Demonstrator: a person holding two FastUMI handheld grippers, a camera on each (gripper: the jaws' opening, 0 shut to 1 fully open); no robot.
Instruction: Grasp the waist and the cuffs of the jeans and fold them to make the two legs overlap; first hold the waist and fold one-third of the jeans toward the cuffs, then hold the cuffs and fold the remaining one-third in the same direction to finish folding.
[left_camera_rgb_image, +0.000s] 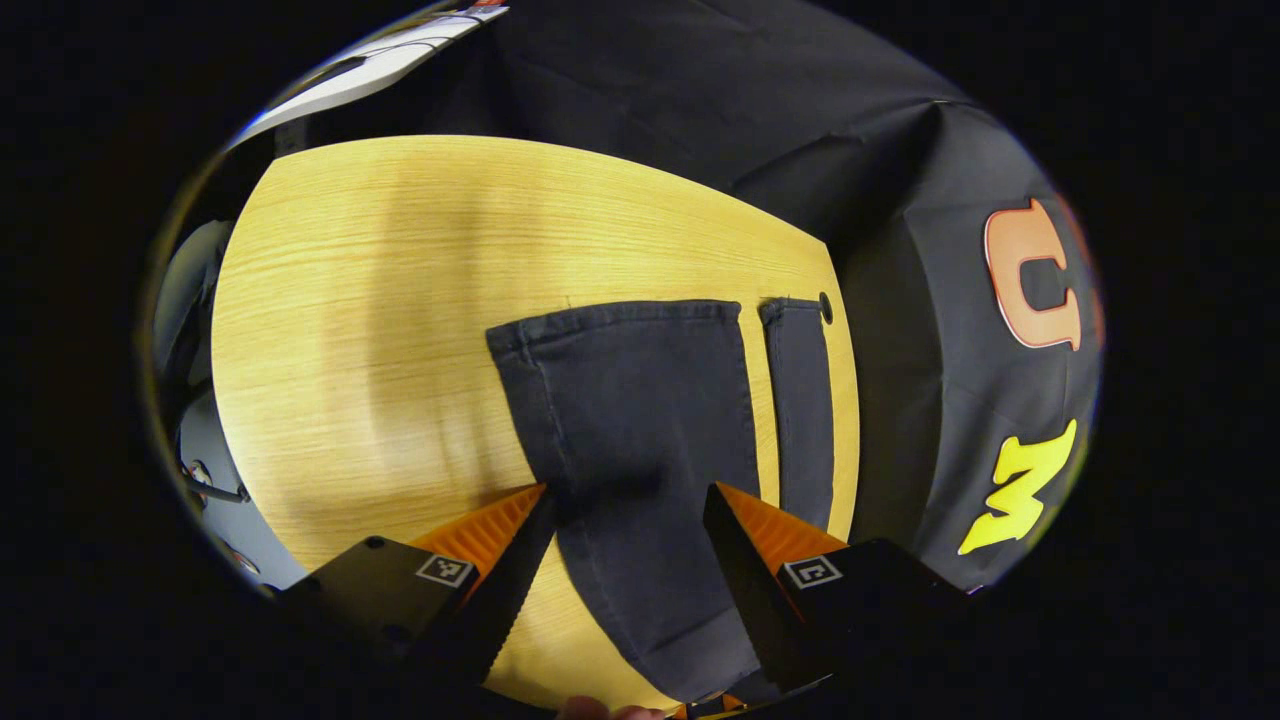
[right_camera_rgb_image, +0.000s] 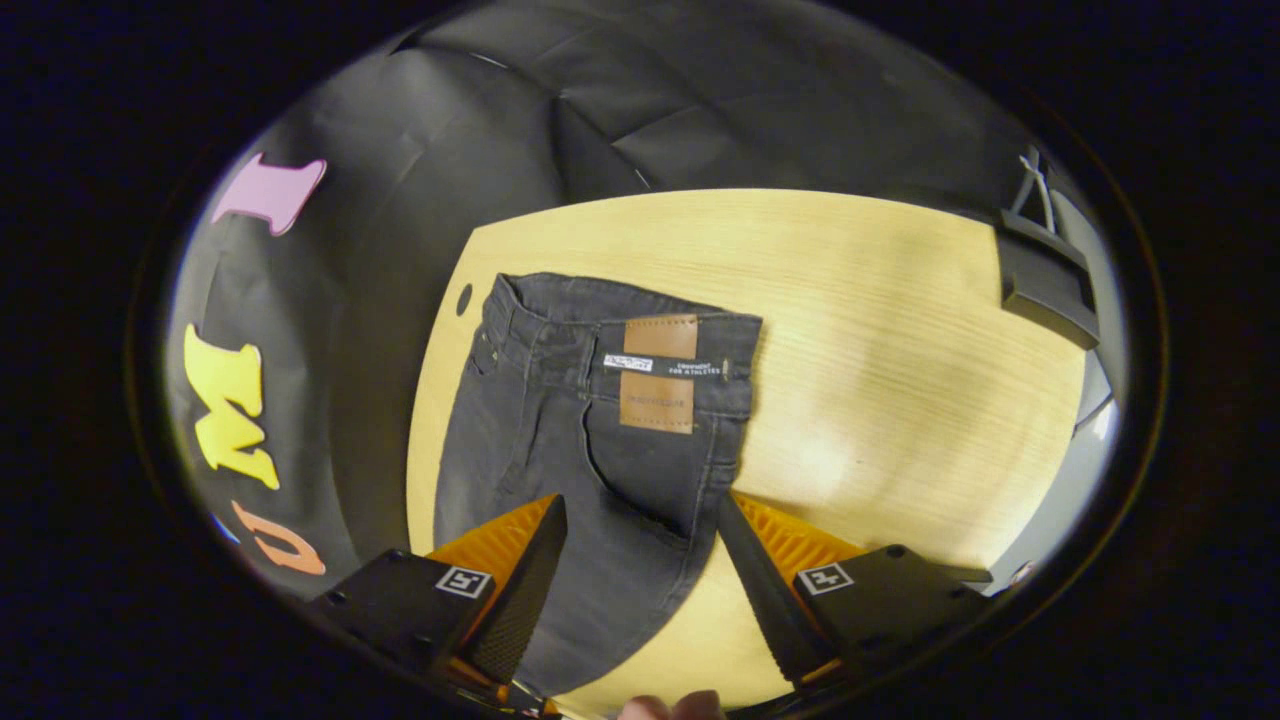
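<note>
We are in a recording booth, not a home: black cloth (right_camera_rgb_image: 760, 90) hangs as walls close around a bare pale wood counter (right_camera_rgb_image: 900, 330), and a dark stand (right_camera_rgb_image: 1045, 275) sits at its edge.

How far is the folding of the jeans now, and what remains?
Nothing looks folded: the jeans lie flat on the table, the cuffs apart, one leg beside the other. In hand: the left gripper hangs open above a leg, the right gripper open near the waist. Left: overlapping the legs and both folds.
</note>
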